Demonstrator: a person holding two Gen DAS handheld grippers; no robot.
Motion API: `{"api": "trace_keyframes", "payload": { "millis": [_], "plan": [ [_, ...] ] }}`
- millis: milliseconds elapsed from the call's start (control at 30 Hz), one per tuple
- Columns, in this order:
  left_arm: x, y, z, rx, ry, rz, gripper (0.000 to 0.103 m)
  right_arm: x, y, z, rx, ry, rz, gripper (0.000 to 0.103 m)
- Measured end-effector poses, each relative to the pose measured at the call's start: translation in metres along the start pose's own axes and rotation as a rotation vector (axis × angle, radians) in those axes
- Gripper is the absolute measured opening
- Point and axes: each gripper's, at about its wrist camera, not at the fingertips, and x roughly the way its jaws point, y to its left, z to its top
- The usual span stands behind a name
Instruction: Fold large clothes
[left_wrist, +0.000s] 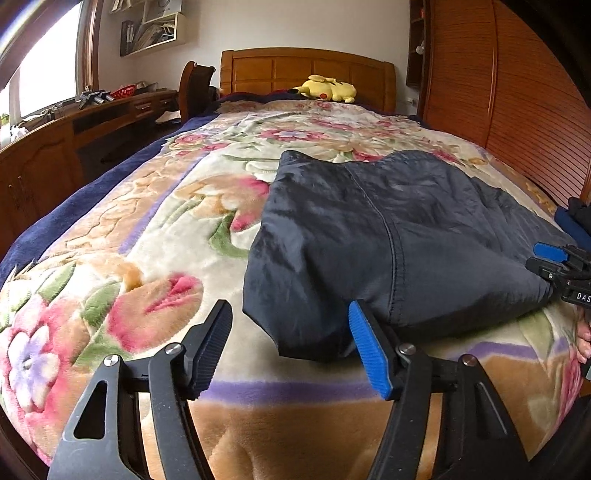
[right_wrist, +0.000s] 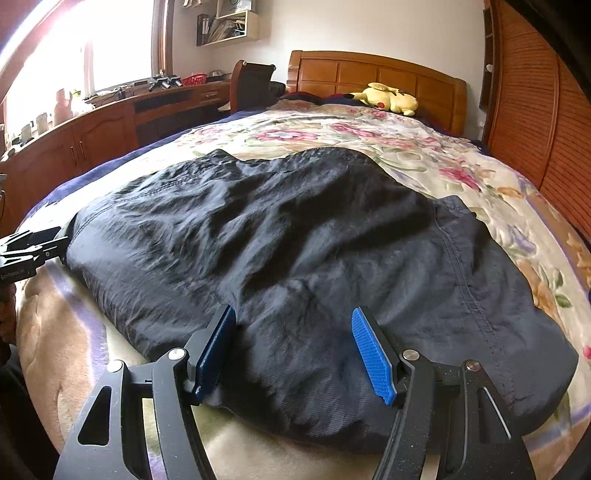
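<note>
Dark garment (right_wrist: 295, 258) lies partly folded and rumpled on the floral blanket (left_wrist: 147, 240) at the near end of the bed, well apart from the yellow plush (left_wrist: 327, 88) by the headboard. Left tool (left_wrist: 290, 343) is spread, sitting over the garment's near left corner; that corner lies between the jaws but the pads aren't pressing it. Right tool (right_wrist: 293, 354) is also spread, straddling the near hem with cloth bunched between the fingers, again no pinch visible. Risks as I see them: fabric looks thin and slippery, so a shallow bite likely catches only the top layer and the fold peels apart on lift. The blanket is plush, so a deep bite could snag the pile and drag the blanket along. The two tools sit at uneven depths along the hem, so lifting together probably skews the fold line. Wrinkles across the middle will get trapped if not flattened first.
</note>
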Motion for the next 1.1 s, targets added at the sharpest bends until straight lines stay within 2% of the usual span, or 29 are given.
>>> {"api": "trace_keyframes", "payload": {
  "millis": [133,200,300,333,367,467,633,733,867,967,1100],
  "plan": [
    [0.006,-0.001,-0.002,-0.001,0.027,-0.010,0.067,-0.002,-0.004,-0.002,0.003,-0.001,0.011,0.068],
    [0.005,-0.002,-0.002,0.002,0.026,-0.023,0.061,-0.003,-0.005,-0.002,0.004,-0.001,0.013,0.068],
    [0.004,-0.005,-0.001,0.004,0.026,-0.065,0.034,-0.003,-0.005,-0.002,0.004,-0.001,0.013,0.068],
    [0.002,-0.009,0.000,0.017,0.019,-0.065,0.022,-0.003,-0.004,-0.002,0.005,-0.002,0.013,0.068],
    [0.000,-0.011,0.002,0.023,0.013,-0.060,0.017,-0.003,-0.005,-0.002,0.008,-0.004,0.015,0.068],
    [-0.011,-0.021,0.010,0.055,-0.027,-0.030,0.014,-0.009,-0.006,-0.002,0.014,-0.020,0.022,0.068],
    [-0.030,-0.031,0.031,0.052,-0.103,-0.017,0.012,-0.023,-0.003,0.002,0.014,-0.068,0.077,0.068],
    [-0.040,-0.040,0.046,0.061,-0.135,-0.014,0.011,-0.021,-0.001,-0.002,0.010,-0.045,0.111,0.068],
    [-0.051,-0.062,0.066,0.096,-0.169,-0.008,0.011,-0.008,0.001,-0.012,-0.016,0.009,0.111,0.068],
    [-0.058,-0.083,0.080,0.127,-0.189,0.000,0.011,-0.018,-0.006,-0.013,0.007,0.000,0.129,0.068],
    [-0.067,-0.116,0.097,0.196,-0.209,0.013,0.010,-0.041,-0.028,-0.019,0.043,-0.034,0.098,0.068]
  ]
}}
